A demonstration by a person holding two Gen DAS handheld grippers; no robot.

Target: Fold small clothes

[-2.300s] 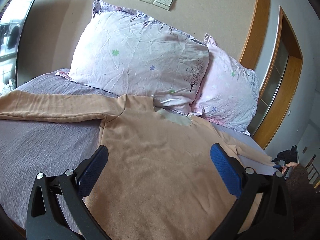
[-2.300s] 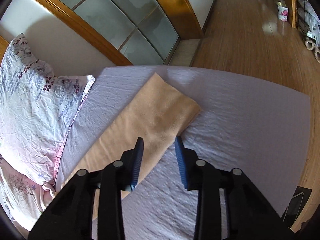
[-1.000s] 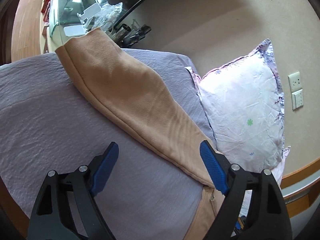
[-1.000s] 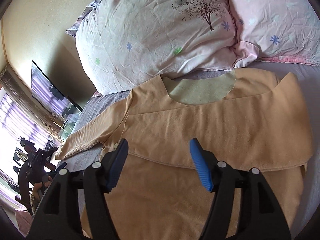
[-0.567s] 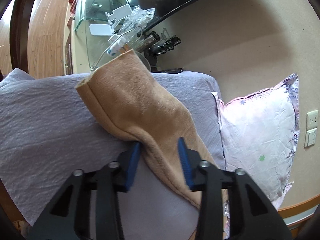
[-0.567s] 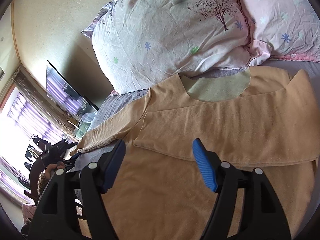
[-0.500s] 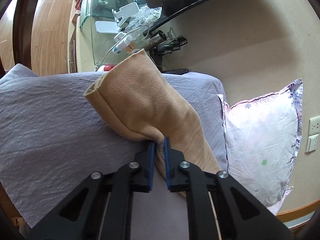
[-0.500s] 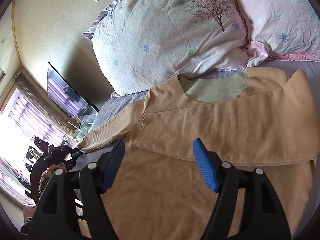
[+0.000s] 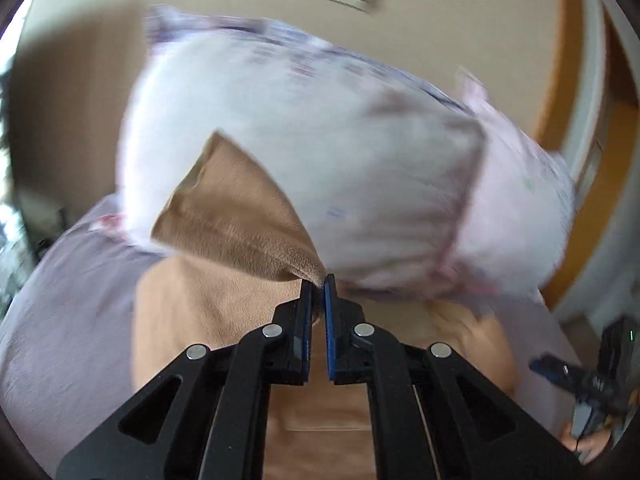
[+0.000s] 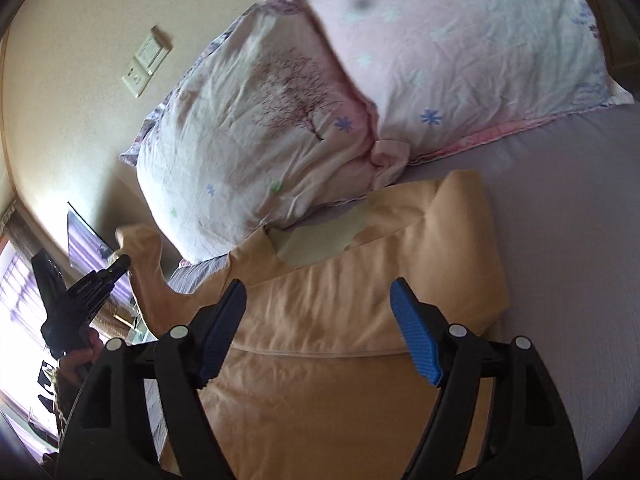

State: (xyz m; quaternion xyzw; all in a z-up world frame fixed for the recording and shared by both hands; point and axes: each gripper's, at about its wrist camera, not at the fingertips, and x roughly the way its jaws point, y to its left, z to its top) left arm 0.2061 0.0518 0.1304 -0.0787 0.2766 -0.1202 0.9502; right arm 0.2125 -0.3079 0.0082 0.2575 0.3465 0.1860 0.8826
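Note:
A tan long-sleeved shirt (image 10: 320,392) lies on the lilac bed sheet (image 10: 572,264), its right sleeve folded across the chest. My left gripper (image 9: 316,280) is shut on the left sleeve (image 9: 236,224) and holds it lifted above the shirt body (image 9: 224,320); the view is motion-blurred. In the right wrist view the left gripper (image 10: 120,262) shows at far left with the raised sleeve (image 10: 144,264). My right gripper (image 10: 320,296) is open and empty, hovering over the shirt's chest.
Two floral pillows (image 10: 260,120) (image 10: 460,52) lean on the wall at the head of the bed. A wall socket and switch (image 10: 146,62) sit above them. A wooden door frame (image 9: 560,92) stands at the right. Window and furniture lie at far left (image 10: 24,300).
My left gripper closed on the left sleeve's end and has swung it up and inward over the shirt. My right gripper stayed open and drifted right over the chest.

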